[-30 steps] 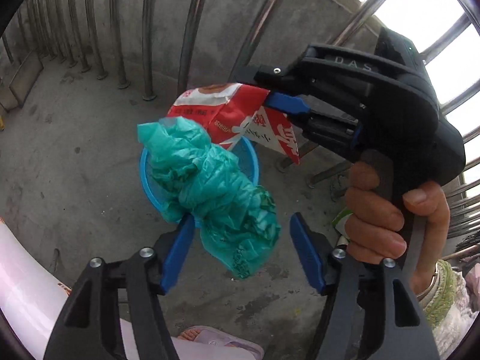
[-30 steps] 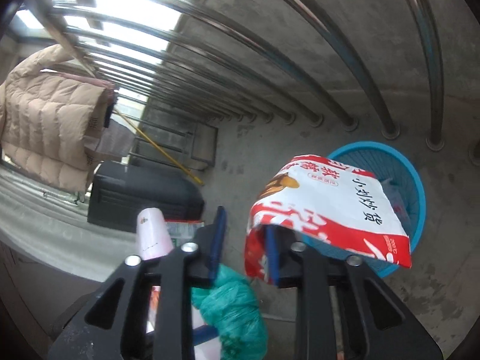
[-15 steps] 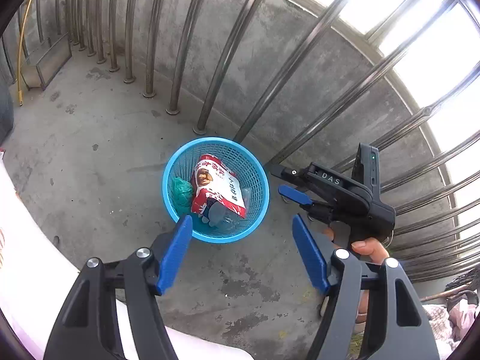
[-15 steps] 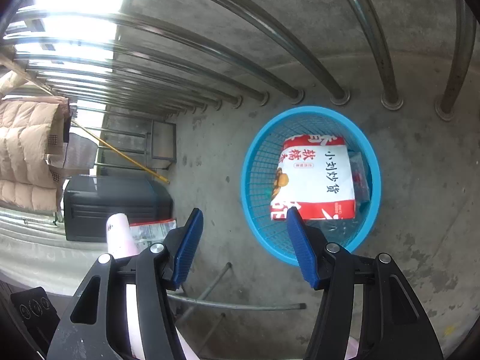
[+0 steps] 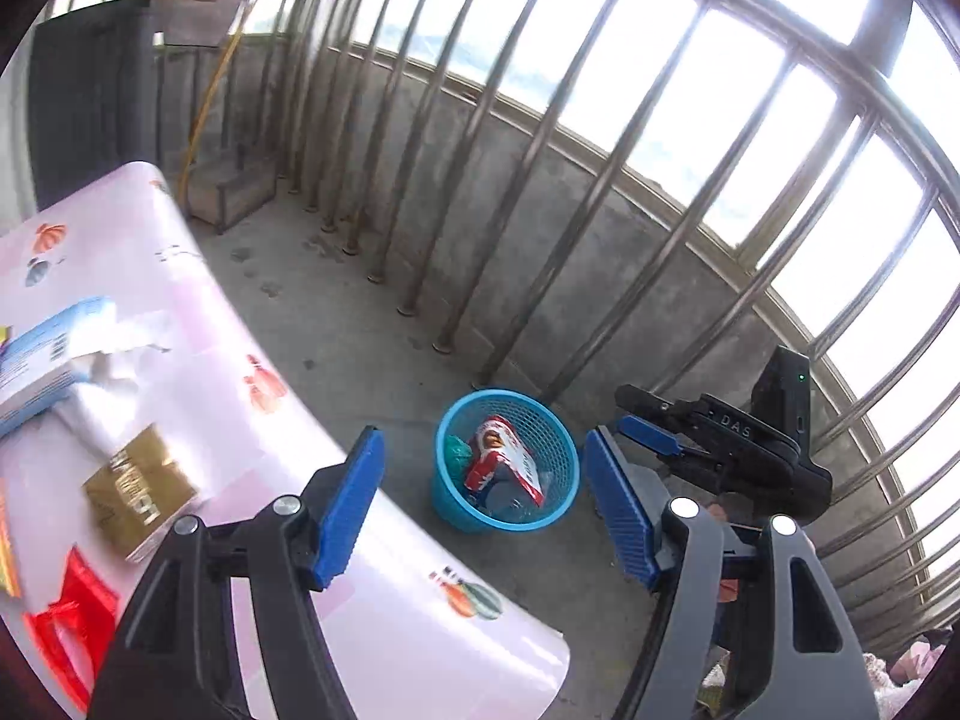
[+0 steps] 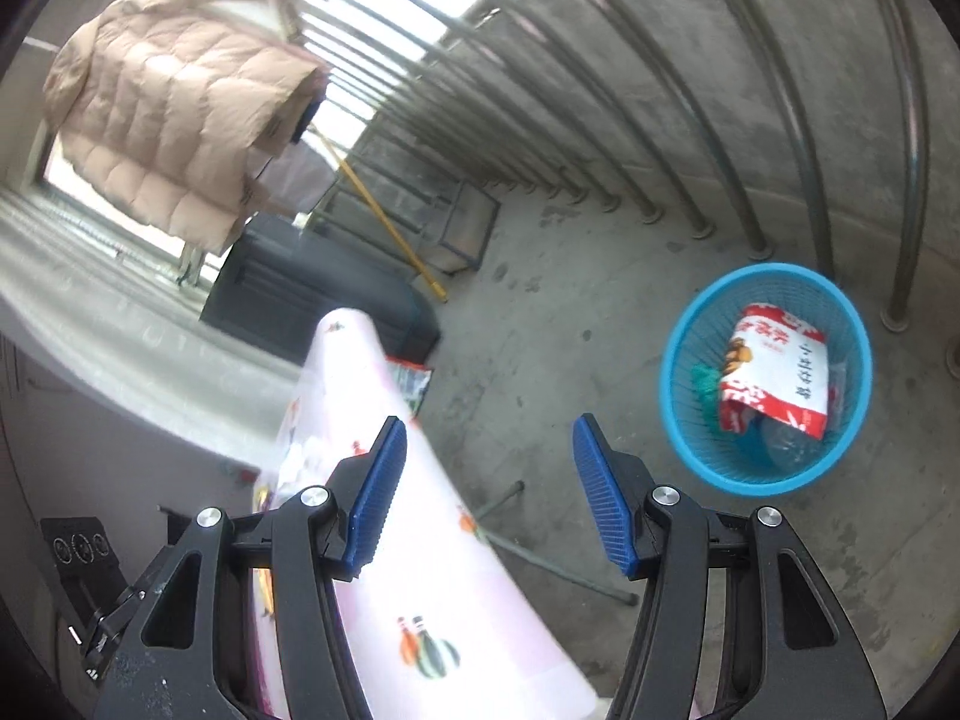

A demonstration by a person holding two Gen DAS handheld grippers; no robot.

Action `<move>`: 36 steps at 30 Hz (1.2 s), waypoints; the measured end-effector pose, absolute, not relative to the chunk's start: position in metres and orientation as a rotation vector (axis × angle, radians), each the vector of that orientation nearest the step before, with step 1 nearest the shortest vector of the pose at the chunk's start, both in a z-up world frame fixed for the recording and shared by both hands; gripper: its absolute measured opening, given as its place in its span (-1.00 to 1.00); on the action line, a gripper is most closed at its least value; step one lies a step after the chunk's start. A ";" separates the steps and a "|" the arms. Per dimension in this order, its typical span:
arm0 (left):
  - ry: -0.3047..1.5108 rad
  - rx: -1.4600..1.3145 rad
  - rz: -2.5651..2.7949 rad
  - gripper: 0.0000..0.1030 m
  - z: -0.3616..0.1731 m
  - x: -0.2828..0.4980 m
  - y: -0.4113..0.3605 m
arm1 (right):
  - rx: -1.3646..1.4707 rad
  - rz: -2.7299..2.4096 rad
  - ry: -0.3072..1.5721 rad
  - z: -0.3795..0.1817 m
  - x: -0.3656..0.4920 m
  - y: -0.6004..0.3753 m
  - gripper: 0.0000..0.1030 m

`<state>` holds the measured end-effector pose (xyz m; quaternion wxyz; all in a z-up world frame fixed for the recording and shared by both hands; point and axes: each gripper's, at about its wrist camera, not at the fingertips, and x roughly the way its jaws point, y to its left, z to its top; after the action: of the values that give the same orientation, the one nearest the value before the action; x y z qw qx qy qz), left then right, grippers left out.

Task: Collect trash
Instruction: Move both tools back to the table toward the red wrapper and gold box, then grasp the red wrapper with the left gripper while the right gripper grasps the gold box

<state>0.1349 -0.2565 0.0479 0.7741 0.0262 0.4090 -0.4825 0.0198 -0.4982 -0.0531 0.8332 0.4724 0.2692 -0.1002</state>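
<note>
Left wrist view first: the left gripper hangs with its blue pads spread wide and nothing between them. Straight ahead past the fingertips, down on the concrete floor, stands the blue mesh basket, close to the foot of the steel railing. Inside it lies the red and white snack bag, with the green plastic bag tucked against the basket wall on the side of the left finger. Off to the right of the claw, the right gripper shows side-on, black body and blue pads, just beyond the basket. Under and to the left of the left finger runs the pink tablecloth, carrying a gold box, a blue and white carton and a red wrapper, all blurred.

Now the right wrist view: the right gripper also stands apart, jaws clear, nothing clamped. The blue mesh basket sits ahead and to the right of the right finger, well apart from it, snack bag on top, green bag peeking out beside it. The pink tablecloth edge passes beneath the left finger. Farther ahead on the left, a beige puffer jacket hangs above a dark case, a yellow pole leaning nearby.
</note>
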 end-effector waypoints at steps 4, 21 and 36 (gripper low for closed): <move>0.824 -0.025 -0.923 0.30 0.052 0.145 -0.179 | 0.925 -0.076 0.609 -0.030 0.046 -0.458 0.09; 0.926 -0.278 -0.568 -0.12 -0.034 0.204 -0.009 | 0.632 0.133 0.876 -0.034 0.201 -0.316 0.09; 0.939 -0.184 -0.527 -0.57 -0.063 0.219 -0.024 | 0.388 0.134 1.028 -0.065 0.255 -0.266 0.05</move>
<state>0.2187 -0.0244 -0.0629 0.8545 -0.0876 0.4463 -0.2507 0.2555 -0.2655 -0.0650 0.8508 0.1841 0.4880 0.0638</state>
